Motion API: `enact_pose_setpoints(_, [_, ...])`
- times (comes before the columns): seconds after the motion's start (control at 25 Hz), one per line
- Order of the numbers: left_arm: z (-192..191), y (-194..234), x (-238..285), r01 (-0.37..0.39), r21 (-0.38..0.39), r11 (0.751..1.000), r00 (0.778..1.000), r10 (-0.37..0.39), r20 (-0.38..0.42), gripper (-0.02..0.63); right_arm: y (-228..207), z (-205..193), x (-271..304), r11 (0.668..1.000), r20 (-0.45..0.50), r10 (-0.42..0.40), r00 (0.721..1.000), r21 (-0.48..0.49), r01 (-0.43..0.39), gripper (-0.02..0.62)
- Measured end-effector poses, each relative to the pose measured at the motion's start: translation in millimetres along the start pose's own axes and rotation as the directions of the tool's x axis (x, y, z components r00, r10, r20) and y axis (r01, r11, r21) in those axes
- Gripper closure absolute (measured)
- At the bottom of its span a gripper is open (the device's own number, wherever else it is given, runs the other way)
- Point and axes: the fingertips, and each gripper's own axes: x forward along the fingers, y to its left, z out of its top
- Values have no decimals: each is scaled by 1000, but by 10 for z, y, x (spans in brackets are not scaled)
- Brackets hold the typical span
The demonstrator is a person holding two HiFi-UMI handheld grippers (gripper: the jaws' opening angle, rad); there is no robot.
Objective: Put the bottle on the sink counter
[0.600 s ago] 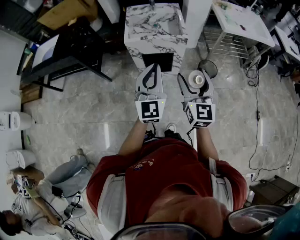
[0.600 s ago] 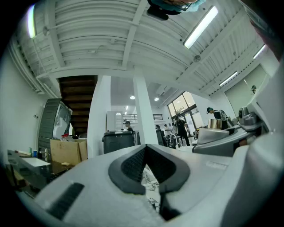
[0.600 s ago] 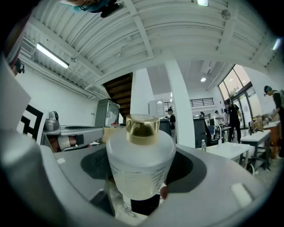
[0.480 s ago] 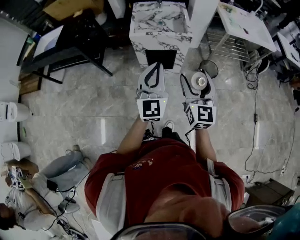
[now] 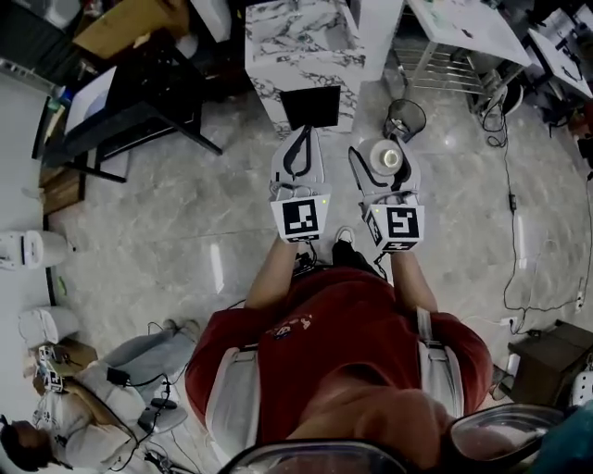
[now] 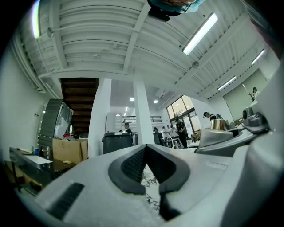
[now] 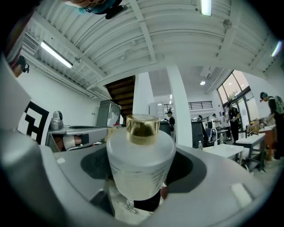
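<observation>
A frosted white bottle (image 7: pixel 140 164) with a gold cap stands upright between the jaws of my right gripper (image 7: pixel 141 177), which is shut on its body. From the head view the bottle (image 5: pixel 387 157) shows from above inside the right gripper (image 5: pixel 384 151), held over the floor. My left gripper (image 5: pixel 303 139) is beside it to the left, shut with nothing in it; its dark pads (image 6: pixel 133 166) meet at the tips. The marble sink counter (image 5: pixel 301 37) stands ahead of both grippers, well beyond the jaws.
A black panel (image 5: pixel 310 105) fronts the sink cabinet. A wire waste basket (image 5: pixel 405 118) sits on the floor just ahead of the right gripper. A black table (image 5: pixel 139 102) is at left, a white table (image 5: pixel 463 18) at upper right, cables (image 5: pixel 510 204) at right. A person (image 5: pixel 93 417) sits at lower left.
Both grippers keep the same stance and the bottle stays held. The head view has shifted, so the sink counter lies a little higher in the frame.
</observation>
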Motion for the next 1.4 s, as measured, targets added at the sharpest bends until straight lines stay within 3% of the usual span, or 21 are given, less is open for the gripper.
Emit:
enact_pose_setpoints(0.36, [-91, -102, 180, 20, 16, 1000, 1000, -20, -19, 604, -236, -66, 92, 999, 2, -37, 999, 4, 37, 250])
enact_pose_setpoints(1.04, [-178, -193, 716, -21, 20, 1000, 1000, 21, 2, 604, -616, -186, 563, 1000, -13, 29, 999, 2, -29, 252])
enact_pose_setpoints(1.4, [-310, -294, 994, -53, 31, 998, 998, 54, -35, 604, -896, -233, 751, 998, -24, 63, 998, -14, -63, 252])
